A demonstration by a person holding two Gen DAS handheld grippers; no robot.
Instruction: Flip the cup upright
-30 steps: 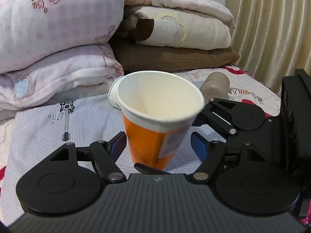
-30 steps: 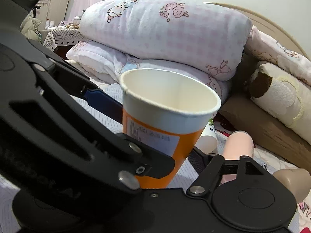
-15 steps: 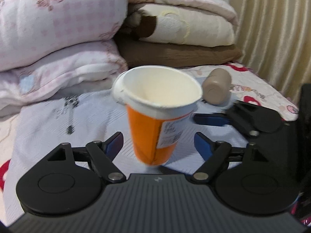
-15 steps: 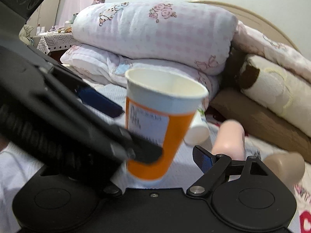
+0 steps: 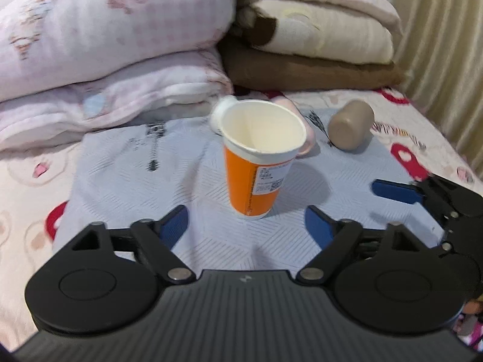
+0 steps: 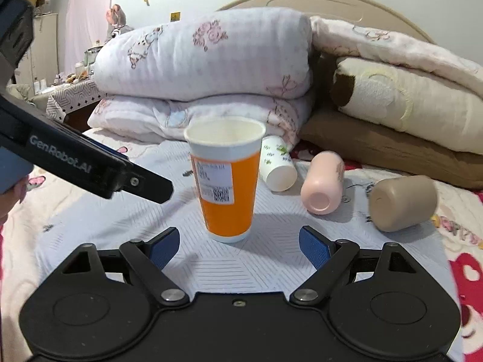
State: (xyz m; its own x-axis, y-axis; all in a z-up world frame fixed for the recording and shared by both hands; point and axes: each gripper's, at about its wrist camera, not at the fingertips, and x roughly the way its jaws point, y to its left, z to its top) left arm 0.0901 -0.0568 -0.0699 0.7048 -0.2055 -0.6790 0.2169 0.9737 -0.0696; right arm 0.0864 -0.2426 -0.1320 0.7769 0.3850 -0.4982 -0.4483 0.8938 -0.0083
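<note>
Cup (image 5: 259, 163) upright on bedsheet (image 5: 126, 181), ahead of left gripper (image 5: 246, 224) and right gripper (image 6: 238, 246) jaws (both spread, untouched).

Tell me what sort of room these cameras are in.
Most likely a bedroom at home. The orange cup stands on a bed covered by a printed sheet, folded quilts are stacked against a curved headboard, and a curtain hangs at one side.

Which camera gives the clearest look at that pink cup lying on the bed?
The right wrist view: the pink cup lies on its side, fully visible, base toward the camera. In the left wrist view the orange cup hides nearly all of it.
</note>
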